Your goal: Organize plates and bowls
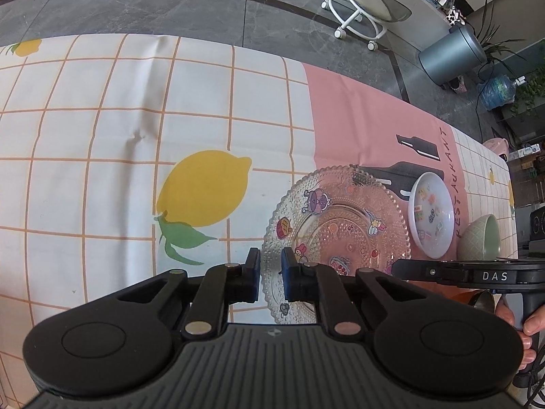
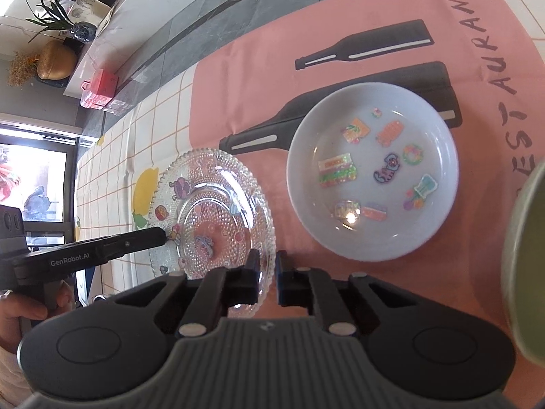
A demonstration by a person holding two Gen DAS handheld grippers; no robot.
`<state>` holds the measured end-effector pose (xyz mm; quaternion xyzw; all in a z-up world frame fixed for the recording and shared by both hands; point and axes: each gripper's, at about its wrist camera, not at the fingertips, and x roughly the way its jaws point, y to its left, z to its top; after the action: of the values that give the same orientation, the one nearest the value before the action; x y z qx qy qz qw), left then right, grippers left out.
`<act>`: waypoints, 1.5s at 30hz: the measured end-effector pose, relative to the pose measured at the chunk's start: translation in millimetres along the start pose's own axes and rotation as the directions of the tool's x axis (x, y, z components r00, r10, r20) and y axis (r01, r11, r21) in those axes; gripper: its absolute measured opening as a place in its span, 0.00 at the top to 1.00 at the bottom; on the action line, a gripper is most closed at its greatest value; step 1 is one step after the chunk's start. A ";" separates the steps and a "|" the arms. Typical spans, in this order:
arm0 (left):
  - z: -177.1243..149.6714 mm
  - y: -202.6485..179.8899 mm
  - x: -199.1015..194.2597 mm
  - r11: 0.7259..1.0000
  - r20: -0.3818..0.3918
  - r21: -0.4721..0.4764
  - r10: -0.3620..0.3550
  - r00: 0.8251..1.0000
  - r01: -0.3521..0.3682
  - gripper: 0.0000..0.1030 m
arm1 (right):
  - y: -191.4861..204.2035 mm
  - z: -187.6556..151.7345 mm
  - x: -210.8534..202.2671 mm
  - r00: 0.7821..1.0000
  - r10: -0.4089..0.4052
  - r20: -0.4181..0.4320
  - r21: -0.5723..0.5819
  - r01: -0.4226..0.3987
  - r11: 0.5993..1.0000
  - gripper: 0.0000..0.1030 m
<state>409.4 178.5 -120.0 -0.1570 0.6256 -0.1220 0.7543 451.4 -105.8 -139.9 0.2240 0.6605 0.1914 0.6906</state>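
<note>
A clear beaded glass plate (image 1: pixel 340 225) with cartoon stickers lies on the tablecloth. My left gripper (image 1: pixel 271 274) is shut on its left rim, which shows between the blue pads. My right gripper (image 2: pixel 269 279) is shut on the opposite rim of the same glass plate (image 2: pixel 211 211). Each gripper shows side-on in the other view: the right one's finger (image 1: pixel 419 271) and the left one's finger (image 2: pixel 143 238) both reach the plate's edge. A white plate (image 2: pixel 371 173) with stickers lies just beyond, flat on the pink cloth. A pale green bowl (image 1: pixel 482 238) stands past the white plate (image 1: pixel 431 214), and its blurred rim (image 2: pixel 528 255) fills the right edge.
The tablecloth (image 1: pixel 102 136) is white with an orange grid, lemons and a pink panel. Beyond the table's far edge are a grey floor, a white wheeled stool (image 1: pixel 364 6) and a grey bin (image 1: pixel 449 51). A hand (image 1: pixel 524 327) grips the right handle.
</note>
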 end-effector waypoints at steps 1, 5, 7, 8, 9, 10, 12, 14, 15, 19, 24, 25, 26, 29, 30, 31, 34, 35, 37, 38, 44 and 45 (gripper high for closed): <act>-0.5 -0.7 0.1 1.000 0.004 0.000 0.004 1.000 -0.004 0.87 | -1.6 -0.7 -0.3 1.000 0.007 0.003 0.006 -0.007 1.000 0.94; -2.6 -1.9 -2.6 1.000 0.022 -0.009 0.006 1.000 -0.006 0.87 | -1.3 -2.6 -3.1 1.000 0.011 0.022 0.009 -0.011 1.000 0.94; -3.9 -1.8 -7.1 1.000 0.031 -0.017 0.001 1.000 0.000 0.87 | -1.9 -3.0 -6.9 0.999 0.018 0.034 0.013 -0.018 1.000 0.94; -4.2 -2.5 -10.1 1.000 0.038 -0.019 -0.002 0.999 0.003 0.87 | -2.1 -2.5 -9.1 0.999 0.025 0.040 0.013 -0.025 1.000 0.95; -4.5 -3.6 -13.2 1.000 0.044 -0.018 -0.004 0.999 0.005 0.87 | -1.6 -2.4 -11.6 0.999 0.029 0.044 0.013 -0.030 0.999 0.95; -5.1 -5.4 -17.7 1.000 0.050 -0.019 -0.004 0.999 0.005 0.87 | -1.1 -2.7 -14.6 0.998 0.033 0.051 0.014 -0.034 0.999 0.95; -6.2 -10.4 -26.0 1.000 0.067 -0.019 -0.001 0.998 0.002 0.87 | 1.4 -4.1 -23.4 0.997 0.037 0.066 0.005 -0.038 0.999 0.95; -9.4 -17.6 -37.7 1.000 0.089 -0.012 0.000 0.996 0.001 0.87 | 5.9 -6.3 -33.1 0.996 0.043 0.081 -0.004 -0.043 0.999 0.95; -11.3 -21.6 -44.3 1.000 0.101 -0.008 0.000 0.995 0.000 0.87 | 8.3 -8.4 -39.4 0.995 0.047 0.092 -0.009 -0.046 0.999 0.95; -23.2 -41.0 -72.7 1.000 0.146 0.014 0.005 0.989 -0.007 0.87 | 17.5 -21.6 -68.6 0.989 0.067 0.130 -0.036 -0.063 0.997 0.95; -52.4 -62.2 -107.1 1.000 0.202 0.001 0.007 0.979 -0.007 0.87 | 29.6 -53.0 -106.4 0.980 0.096 0.172 -0.078 -0.083 0.993 0.95; -60.3 -66.1 -112.8 1.000 0.213 0.001 0.008 0.977 -0.008 0.87 | 31.3 -61.2 -113.1 0.979 0.101 0.178 -0.085 -0.087 0.993 0.95; -69.1 -69.4 -118.8 1.000 0.225 -0.002 0.009 0.974 -0.009 0.87 | 32.1 -68.7 -118.8 0.977 0.106 0.184 -0.090 -0.091 0.992 0.95; -97.5 -79.2 -133.1 1.000 0.256 -0.005 0.023 0.966 -0.023 0.87 | 35.2 -97.1 -136.7 0.972 0.126 0.198 -0.110 -0.106 0.988 0.95; -107.9 -81.4 -137.1 1.000 0.268 -0.009 0.025 0.963 -0.024 0.87 | 35.7 -108.9 -141.7 0.970 0.133 0.202 -0.117 -0.110 0.987 0.95; -118.6 -82.5 -140.3 1.000 0.278 -0.019 0.025 0.960 -0.021 0.87 | 36.5 -120.3 -146.5 0.969 0.138 0.206 -0.123 -0.115 0.986 0.95; -148.6 -84.1 -146.5 0.999 0.301 -0.038 0.026 0.953 -0.015 0.87 | 34.6 -149.2 -156.2 0.964 0.157 0.214 -0.137 -0.130 0.982 0.95; -157.8 -84.1 -147.6 0.999 0.306 -0.046 0.025 0.952 -0.012 0.87 | 34.5 -161.4 -158.2 0.963 0.164 0.215 -0.145 -0.135 0.980 0.95; -178.2 -82.6 -150.9 0.998 0.319 -0.063 0.022 0.948 -0.001 0.87 | 31.4 -182.3 -161.2 0.961 0.175 0.214 -0.154 -0.144 0.977 0.95; -186.7 -82.5 -151.1 0.998 0.325 -0.067 0.022 0.945 -0.001 0.87 | 30.0 -190.9 -161.7 0.961 0.179 0.213 -0.158 -0.147 0.976 0.95; -246.5 -77.0 -147.0 0.995 0.362 -0.099 0.016 0.932 0.021 0.87 | 14.3 -246.7 -156.1 0.959 0.194 0.206 -0.168 -0.160 0.973 0.95; -253.7 -74.6 -144.8 0.994 0.369 -0.110 0.015 0.929 0.028 0.87 | 12.2 -253.8 -154.0 0.959 0.194 0.206 -0.169 -0.161 0.972 0.95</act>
<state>134.0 143.5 -2.4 -0.2217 0.4780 -0.0573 0.8480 190.1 -167.7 -12.6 0.2497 0.5407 0.2759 0.7545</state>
